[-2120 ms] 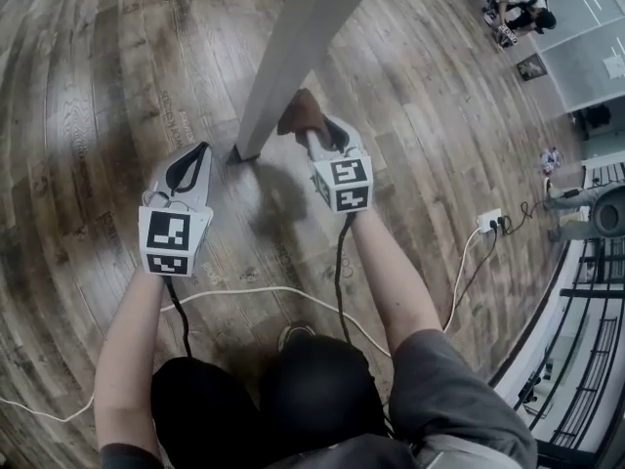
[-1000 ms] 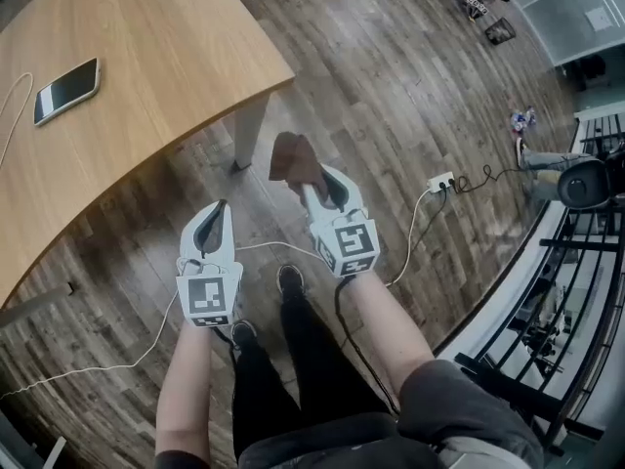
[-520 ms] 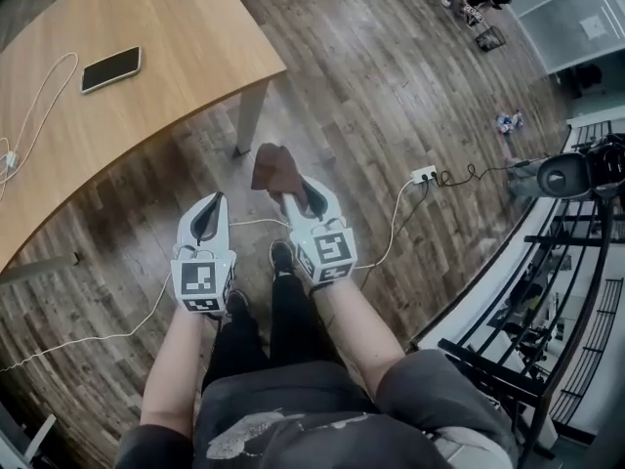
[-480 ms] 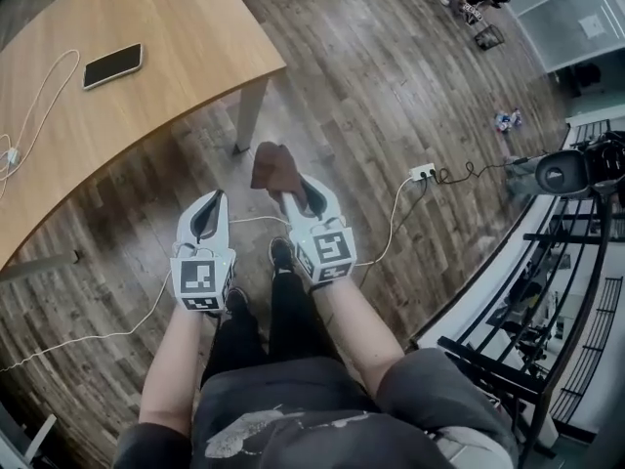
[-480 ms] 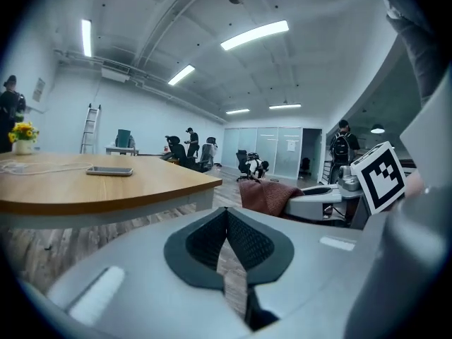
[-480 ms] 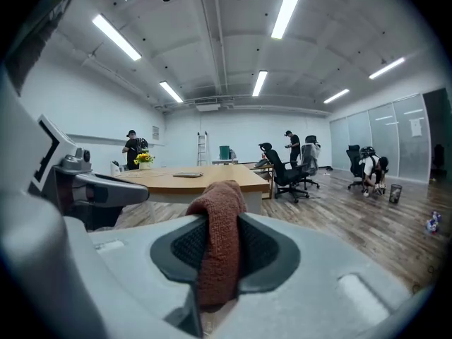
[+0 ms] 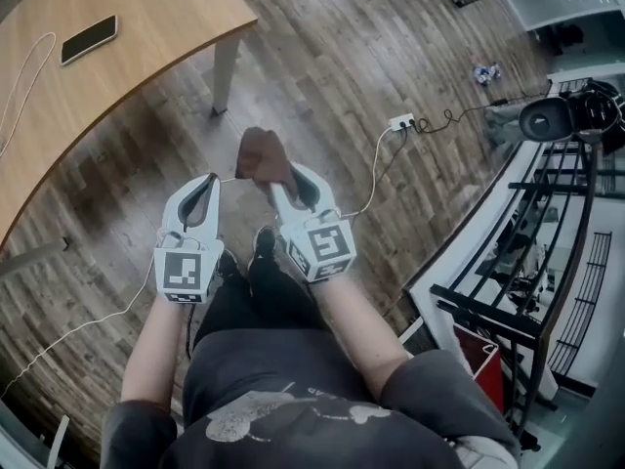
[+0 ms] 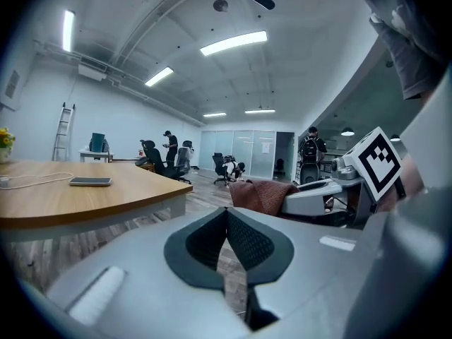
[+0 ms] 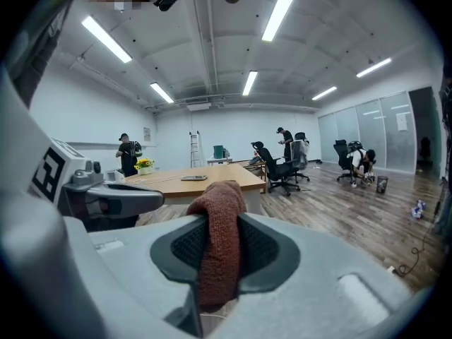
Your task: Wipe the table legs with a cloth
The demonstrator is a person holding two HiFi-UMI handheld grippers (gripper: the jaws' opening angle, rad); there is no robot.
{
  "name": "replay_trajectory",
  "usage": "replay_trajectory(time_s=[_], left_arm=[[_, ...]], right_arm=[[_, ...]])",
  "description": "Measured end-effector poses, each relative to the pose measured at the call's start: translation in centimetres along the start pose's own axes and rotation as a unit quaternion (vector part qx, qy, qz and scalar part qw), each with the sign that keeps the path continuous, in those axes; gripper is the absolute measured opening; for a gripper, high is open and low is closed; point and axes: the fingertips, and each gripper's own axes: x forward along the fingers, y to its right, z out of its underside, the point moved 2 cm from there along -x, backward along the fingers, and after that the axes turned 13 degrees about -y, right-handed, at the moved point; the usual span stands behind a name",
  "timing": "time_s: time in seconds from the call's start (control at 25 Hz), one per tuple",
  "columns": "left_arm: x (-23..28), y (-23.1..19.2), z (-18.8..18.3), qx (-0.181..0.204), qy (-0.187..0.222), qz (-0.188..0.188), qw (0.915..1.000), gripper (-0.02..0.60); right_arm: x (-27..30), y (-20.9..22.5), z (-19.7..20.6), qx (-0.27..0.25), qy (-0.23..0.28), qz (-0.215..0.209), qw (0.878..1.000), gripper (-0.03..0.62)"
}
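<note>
Right hand-held gripper (image 7: 281, 178) clamps a brown cloth (image 7: 259, 154), the table leg (image 7: 223, 74) well ahead of it; left hand-held gripper (image 7: 207, 186) alongside, jaws pressed together, holding nothing.

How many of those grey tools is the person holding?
2. The left tool is at the head view's left, shut and empty; the right tool is beside it, shut on a brown cloth. No others show.
</note>
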Motion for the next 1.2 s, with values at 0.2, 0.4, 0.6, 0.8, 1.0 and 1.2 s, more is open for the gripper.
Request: replay_trajectory(time_s=[0.2, 0.4, 0.6, 0.8, 1.0, 1.2], left_arm=[[-0.2, 2.7, 0.2, 0.005, -0.008, 0.016, 0.9998, 0.020], [-0.6, 4.4, -0.2, 0.010, 0.007, 0.001, 0.9999, 0.020], [-2.2, 8.2, 0.0, 0.014, 0.005, -0.025, 0.9996, 0.020], [-5.1, 12.6, -1.9, 0.016, 0.028, -0.065, 0.9974, 0.020], [-8.3, 16.2, -2.9, -0.006, 0.038, -0.109, 0.9934, 0.020], [-11.7, 19.7, -2.4, -0.004, 0.047, -0.140, 0.9890, 0.019]], right_arm=[[-2.5, 0.2, 1.5, -0.005, -0.023, -0.001, 1.000, 0.086], [-3.7, 0.5, 2.1, -0.005, -0.013, -0.015, 1.000, 0.086], [-6.6, 0.7, 3.6, -0.018, 0.000, -0.039, 0.999, 0.086], [-11.2, 1.2, 3.0, -0.016, 0.027, -0.072, 0.997, 0.086], [-15.2, 1.5, 3.4, -0.037, 0.036, -0.096, 0.994, 0.086], [-18.5, 1.3, 4.5, -0.047, 0.040, -0.118, 0.991, 0.086]])
